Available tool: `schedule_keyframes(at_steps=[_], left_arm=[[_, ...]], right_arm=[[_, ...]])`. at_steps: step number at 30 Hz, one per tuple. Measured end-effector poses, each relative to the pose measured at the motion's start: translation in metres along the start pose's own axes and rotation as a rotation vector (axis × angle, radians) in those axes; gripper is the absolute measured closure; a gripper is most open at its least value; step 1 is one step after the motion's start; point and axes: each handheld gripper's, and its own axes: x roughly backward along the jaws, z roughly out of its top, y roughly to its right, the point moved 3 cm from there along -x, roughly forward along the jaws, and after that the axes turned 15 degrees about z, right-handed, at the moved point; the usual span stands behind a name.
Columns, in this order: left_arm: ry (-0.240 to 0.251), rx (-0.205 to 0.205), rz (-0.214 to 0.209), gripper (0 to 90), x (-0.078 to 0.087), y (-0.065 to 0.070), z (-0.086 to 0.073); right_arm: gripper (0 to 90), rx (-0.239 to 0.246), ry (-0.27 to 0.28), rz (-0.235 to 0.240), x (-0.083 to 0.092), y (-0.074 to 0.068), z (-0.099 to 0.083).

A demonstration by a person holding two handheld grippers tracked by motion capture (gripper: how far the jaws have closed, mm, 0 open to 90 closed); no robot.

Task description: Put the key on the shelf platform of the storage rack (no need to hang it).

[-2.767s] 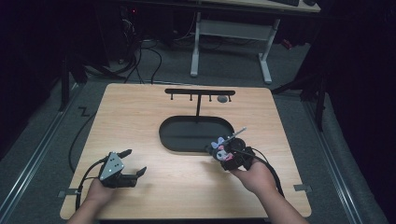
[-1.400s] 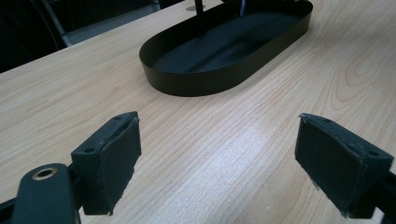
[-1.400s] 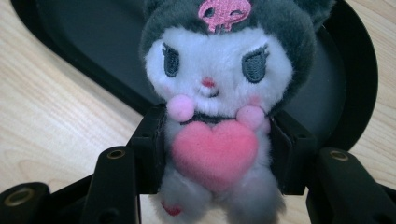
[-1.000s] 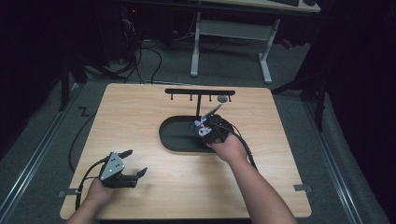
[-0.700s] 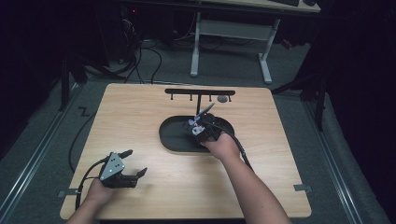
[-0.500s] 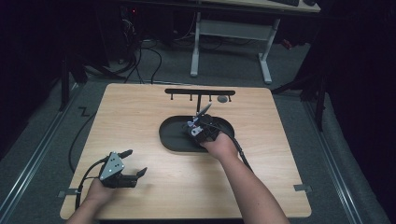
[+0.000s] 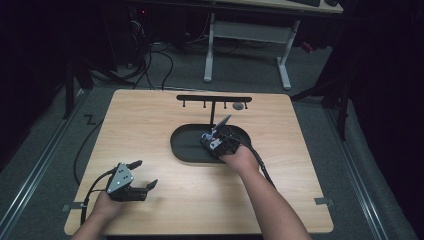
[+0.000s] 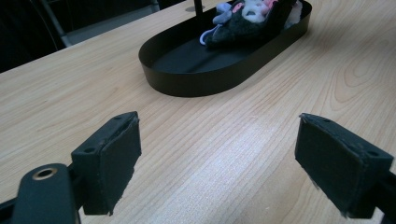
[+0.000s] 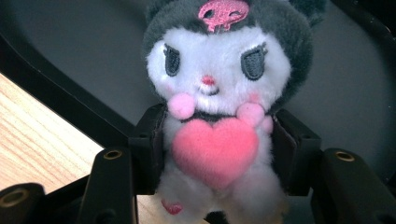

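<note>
Gripping plush toy (image 9: 219,116) over black oval tray (image 7: 185,150), right gripper (image 7: 216,142) jaws just easing, left gripper (image 7: 137,177) jaws apart, empty.

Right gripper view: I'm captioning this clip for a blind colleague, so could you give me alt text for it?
A small plush toy with a white face, dark grey hood and pink heart on its chest sits between the right gripper's two black jaws, which press on its sides. Behind it is the black oval tray, with the light wooden table at lower left.
</note>
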Motion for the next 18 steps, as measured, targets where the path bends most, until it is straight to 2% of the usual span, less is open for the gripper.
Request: schedule_keyframes(at_steps=[3, 5, 7, 9, 18], left_arm=[[-0.001, 0.001, 0.0, 15.4, 0.0, 0.0, 0.0], [0.0, 0.0, 0.0, 15.4, 0.0, 0.0, 0.0], [0.0, 0.0, 0.0, 15.4, 0.0, 0.0, 0.0], [-0.001, 0.0, 0.0, 15.4, 0.0, 0.0, 0.0], [0.001, -0.006, 0.0, 15.4, 0.001, 0.001, 0.0]], right_arm=[[40.8, -0.006, 0.006, -0.005, -0.001, -0.001, 0.001], [33.4, 0.002, 0.017, -0.006, -0.001, -0.002, 0.003], [31.8, 0.001, 0.025, -0.007, -0.001, -0.002, 0.003], [27.6, 0.005, 0.057, -0.005, 0.004, -0.004, 0.005], [25.8, 0.021, 0.086, -0.015, 0.019, -0.006, 0.003]])
